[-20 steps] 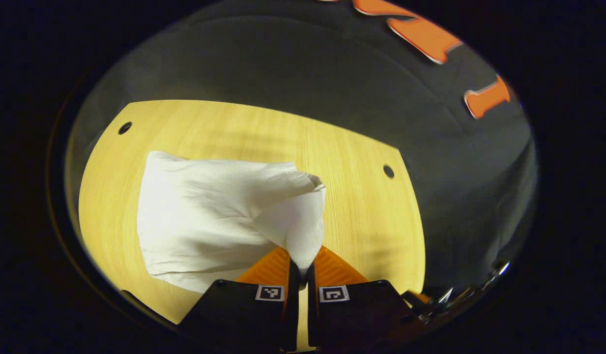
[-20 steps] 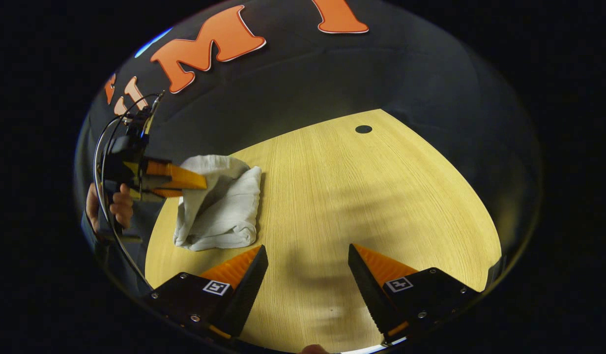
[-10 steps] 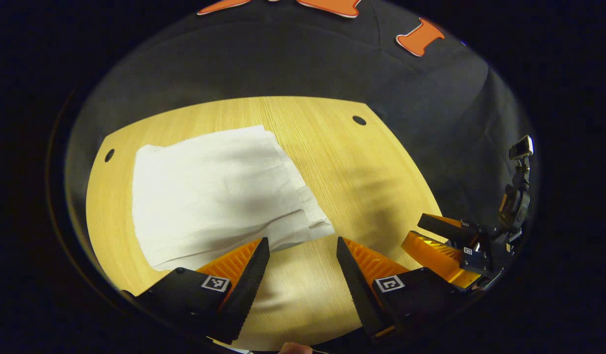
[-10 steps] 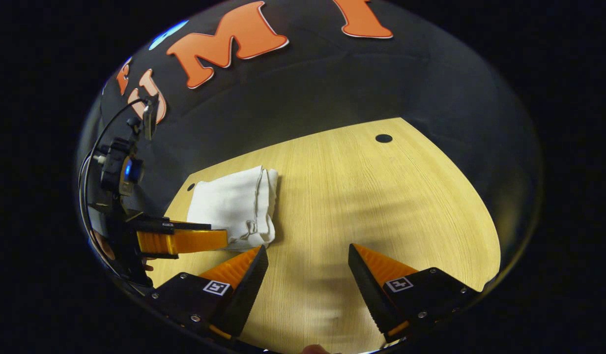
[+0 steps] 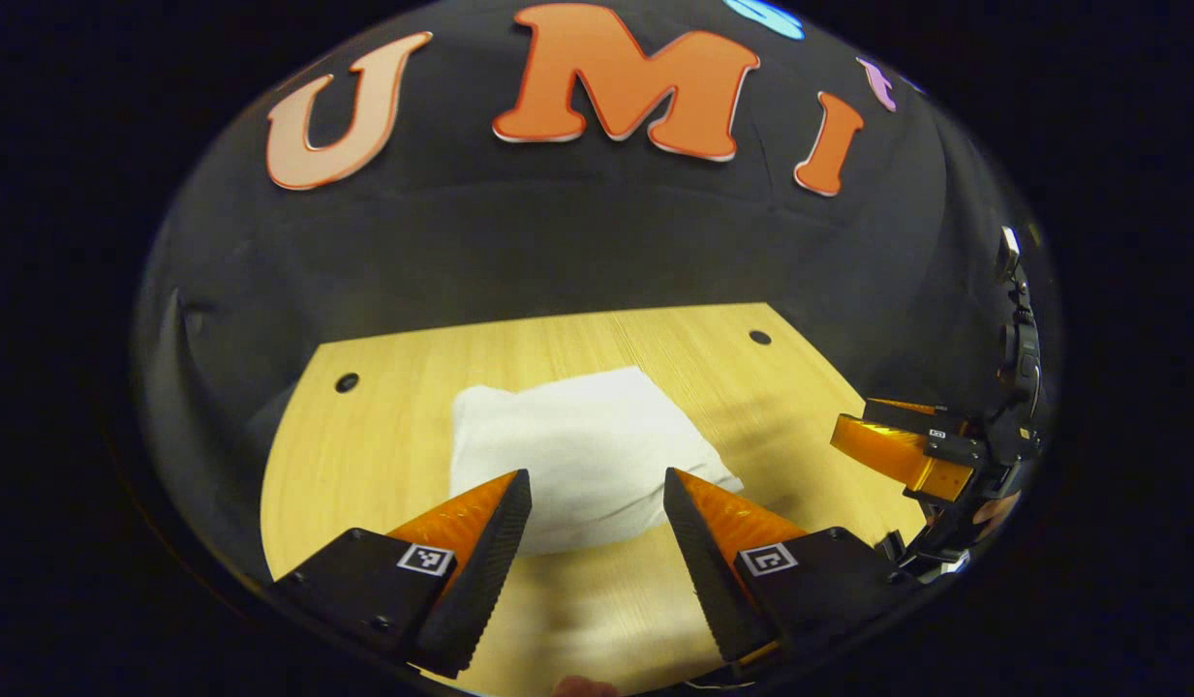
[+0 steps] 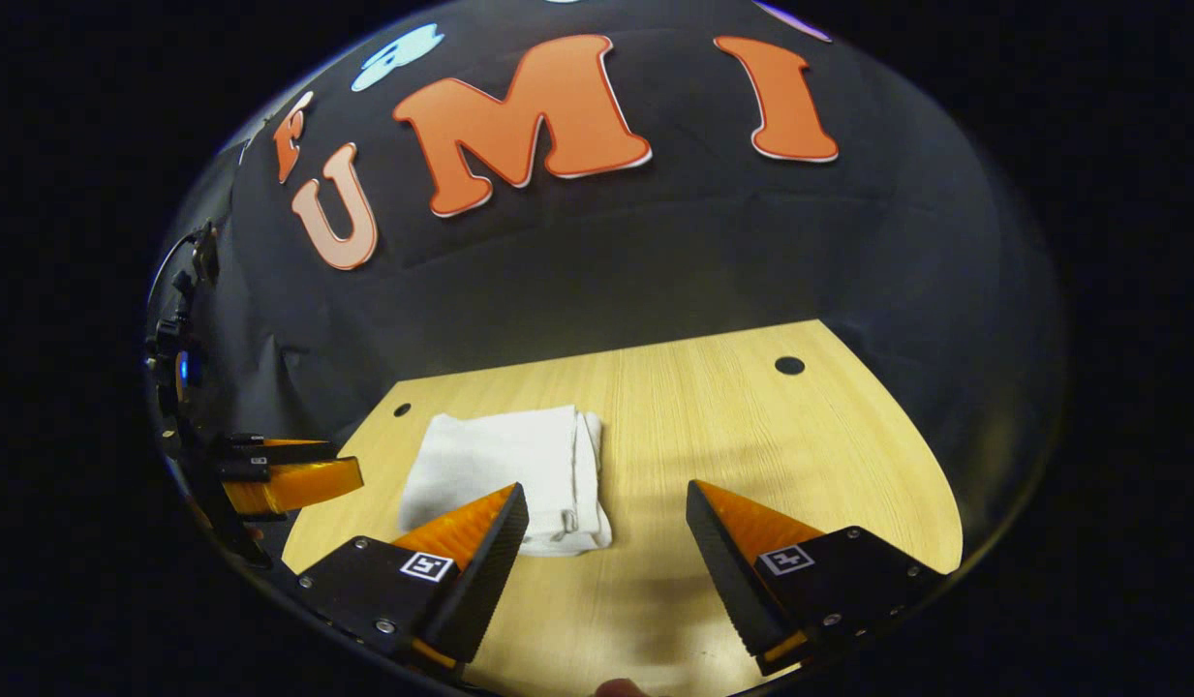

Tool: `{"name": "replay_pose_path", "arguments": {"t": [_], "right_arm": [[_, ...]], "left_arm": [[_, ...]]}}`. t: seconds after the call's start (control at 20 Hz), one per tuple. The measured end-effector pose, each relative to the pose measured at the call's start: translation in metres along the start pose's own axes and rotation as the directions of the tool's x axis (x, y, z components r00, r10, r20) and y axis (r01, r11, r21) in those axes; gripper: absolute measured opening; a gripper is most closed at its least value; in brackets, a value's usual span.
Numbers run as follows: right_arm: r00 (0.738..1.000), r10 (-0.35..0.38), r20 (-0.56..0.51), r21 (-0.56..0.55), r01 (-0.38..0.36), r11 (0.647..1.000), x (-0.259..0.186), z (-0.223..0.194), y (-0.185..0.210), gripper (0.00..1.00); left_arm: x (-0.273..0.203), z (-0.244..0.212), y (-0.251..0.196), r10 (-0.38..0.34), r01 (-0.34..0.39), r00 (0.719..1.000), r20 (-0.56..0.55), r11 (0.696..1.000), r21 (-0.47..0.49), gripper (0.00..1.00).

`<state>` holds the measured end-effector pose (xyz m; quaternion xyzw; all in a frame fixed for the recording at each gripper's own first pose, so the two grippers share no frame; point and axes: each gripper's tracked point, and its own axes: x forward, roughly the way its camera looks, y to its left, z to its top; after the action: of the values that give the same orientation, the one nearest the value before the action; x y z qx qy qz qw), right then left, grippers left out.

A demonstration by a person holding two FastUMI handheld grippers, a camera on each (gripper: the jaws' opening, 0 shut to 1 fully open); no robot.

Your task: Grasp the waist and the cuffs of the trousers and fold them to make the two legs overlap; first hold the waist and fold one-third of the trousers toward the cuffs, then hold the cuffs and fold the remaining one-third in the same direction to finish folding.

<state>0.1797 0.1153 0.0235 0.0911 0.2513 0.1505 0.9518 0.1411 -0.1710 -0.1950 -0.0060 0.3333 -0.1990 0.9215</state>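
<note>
Nearest the camera, the left gripper [image 5: 589,489] hangs with jaws spread wide and empty. Just beyond them the folded trousers [image 5: 582,455] lie as a compact white bundle on the desk [image 5: 383,436], layered edges facing the right gripper [image 6: 606,503], which is likewise open, beside the bundle. The folding looks complete, with neither gripper gripping cloth.

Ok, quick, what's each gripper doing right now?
Left gripper: open, holding nothing, trousers lie folded ahead.
Right gripper: open, holding nothing.
</note>
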Motion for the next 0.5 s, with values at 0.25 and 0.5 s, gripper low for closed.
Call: {"name": "replay_pose_path", "arguments": {"t": [0.25, 0.5], "right_arm": [[0.993, 0.007, 0.117, -0.077, 0.002, 0.997, -0.025, 0.038, 0.043, 0.99], [0.965, -0.004, 0.261, -0.152, 0.045, 0.987, -0.047, 0.074, 0.065, 0.98]], "left_arm": [[-0.055, 0.027, 0.055, 0.101, -0.101, 0.966, 0.238, 0.995, -0.014, 0.92], [-0.063, 0.028, 0.058, 0.142, -0.118, 0.892, 0.43, 0.99, -0.081, 0.91]]}}
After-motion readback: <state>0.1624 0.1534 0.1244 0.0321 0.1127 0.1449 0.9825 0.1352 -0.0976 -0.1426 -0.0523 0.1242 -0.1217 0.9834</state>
